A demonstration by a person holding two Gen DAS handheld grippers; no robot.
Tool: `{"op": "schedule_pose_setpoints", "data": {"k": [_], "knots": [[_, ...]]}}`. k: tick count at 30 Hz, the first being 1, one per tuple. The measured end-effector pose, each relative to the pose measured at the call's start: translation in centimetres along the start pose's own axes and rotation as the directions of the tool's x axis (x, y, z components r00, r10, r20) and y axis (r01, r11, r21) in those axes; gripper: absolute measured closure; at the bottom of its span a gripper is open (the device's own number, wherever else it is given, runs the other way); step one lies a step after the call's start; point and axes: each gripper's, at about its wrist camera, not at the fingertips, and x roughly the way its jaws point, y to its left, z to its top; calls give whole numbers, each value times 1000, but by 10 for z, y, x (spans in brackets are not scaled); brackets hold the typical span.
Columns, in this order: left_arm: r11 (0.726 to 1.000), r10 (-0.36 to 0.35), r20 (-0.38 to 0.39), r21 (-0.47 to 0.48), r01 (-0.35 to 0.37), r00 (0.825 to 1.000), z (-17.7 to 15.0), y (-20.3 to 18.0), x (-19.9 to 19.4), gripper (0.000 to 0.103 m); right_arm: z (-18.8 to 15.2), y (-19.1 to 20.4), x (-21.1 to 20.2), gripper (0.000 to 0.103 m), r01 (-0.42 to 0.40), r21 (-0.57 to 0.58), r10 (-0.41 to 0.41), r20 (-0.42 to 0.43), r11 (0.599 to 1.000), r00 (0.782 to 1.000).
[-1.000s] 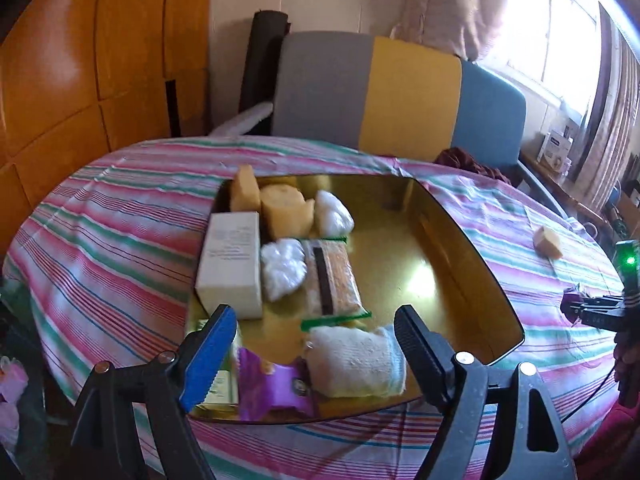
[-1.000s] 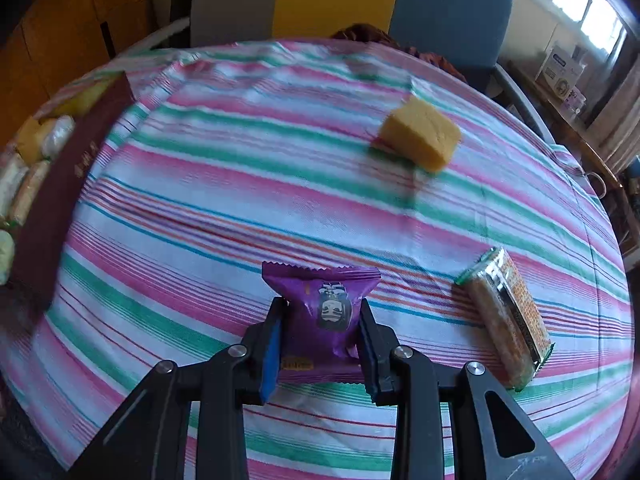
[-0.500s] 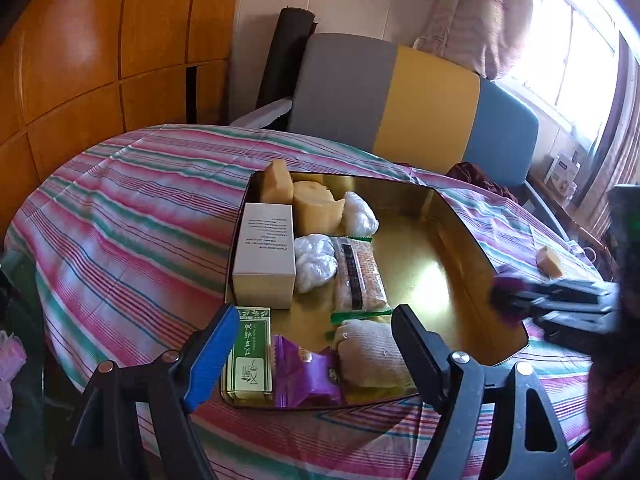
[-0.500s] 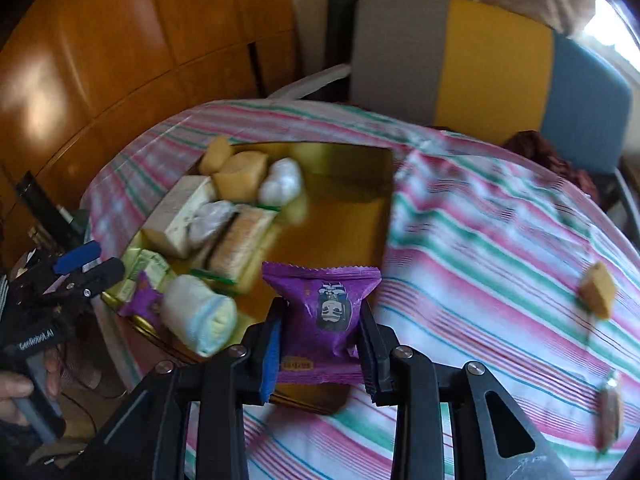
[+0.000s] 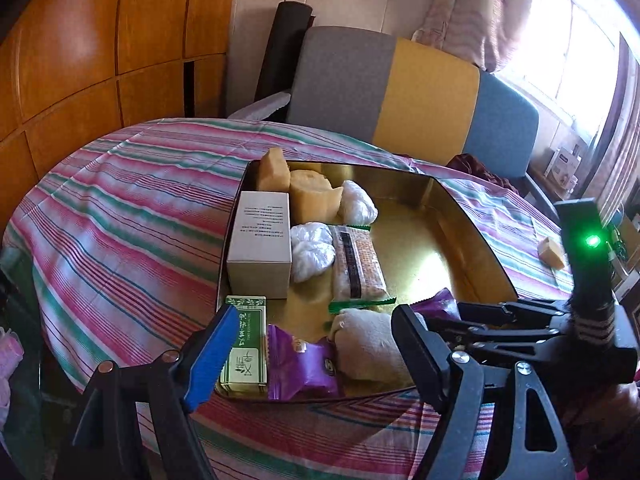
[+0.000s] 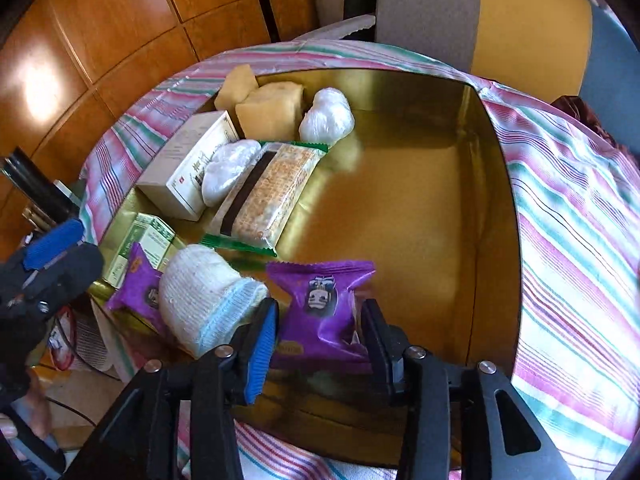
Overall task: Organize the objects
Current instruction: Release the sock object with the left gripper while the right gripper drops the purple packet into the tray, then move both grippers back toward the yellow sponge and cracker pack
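Striped tablecloth [image 6: 580, 240] frames the gold tray [image 6: 400, 220]; right gripper [image 6: 320, 320] (clamping the purple snack packet [image 6: 320, 304]) likely lowers and releases next; left gripper [image 5: 312, 340] gapes empty.

Striped tablecloth [image 5: 132, 216], tricolour chair [image 5: 404, 96]

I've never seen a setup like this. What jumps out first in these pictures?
The shiny gold tray on the pink and green striped tablecloth, with snacks and boxes packed along its left side. Close to the lens, the right gripper has a purple snack packet between its fingers over the tray's near edge, beside a white rolled cloth. The left gripper hangs open.
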Motion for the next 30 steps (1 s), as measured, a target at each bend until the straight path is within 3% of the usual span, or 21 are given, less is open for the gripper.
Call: {"op": "schedule_pose_setpoints", "data": {"k": [6, 10, 21, 30], "knots": [[1000, -6, 7, 26, 6, 1000, 0, -10, -5, 23, -5, -8, -31, 42, -25, 31, 23, 72, 999, 997], [998, -13, 21, 57, 12, 1000, 1, -21, -12, 23, -12, -20, -51, 40, -1, 52, -5, 104, 999, 995], [984, -61, 30, 171, 55, 998, 1, -64, -21, 23, -46, -103, -108, 30, 151, 173, -175, 135, 973, 975], [961, -96, 6, 260, 91, 995, 0, -106, -18, 23, -75, -204, -143, 29, 309, 341, -352, 72, 888, 933]]}}
